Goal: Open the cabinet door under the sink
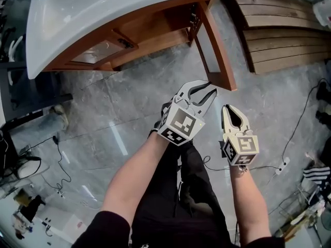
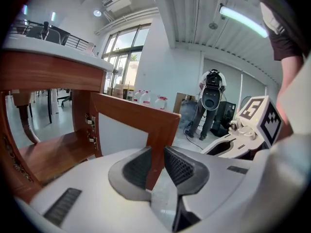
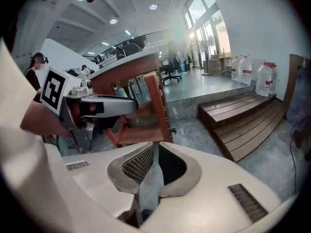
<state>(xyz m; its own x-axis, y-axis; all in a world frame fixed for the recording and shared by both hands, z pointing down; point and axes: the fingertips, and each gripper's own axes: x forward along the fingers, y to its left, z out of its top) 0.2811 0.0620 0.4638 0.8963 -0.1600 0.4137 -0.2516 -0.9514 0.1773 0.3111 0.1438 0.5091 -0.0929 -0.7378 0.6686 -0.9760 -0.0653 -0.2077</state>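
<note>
The wooden cabinet (image 1: 145, 32) under the white sink (image 1: 77, 14) has its right door (image 1: 217, 45) swung wide out over the floor, hinges (image 1: 195, 18) showing. My left gripper (image 1: 206, 93) is open, its tips close to the door's free edge. In the left gripper view the door (image 2: 131, 113) stands upright in line with the gap of my left gripper (image 2: 158, 154); floor shows between it and the right pad, and whether it lies inside the jaws I cannot tell. My right gripper (image 1: 228, 108) hangs beside it, shut on nothing (image 3: 154, 149), facing the door (image 3: 158, 106).
Stepped wooden decking (image 1: 279, 35) lies right of the cabinet. Cables (image 1: 295, 133) trail across the grey stone floor at right and left. A person (image 2: 209, 101) stands in the background, and water bottles (image 3: 252, 72) line the far wall.
</note>
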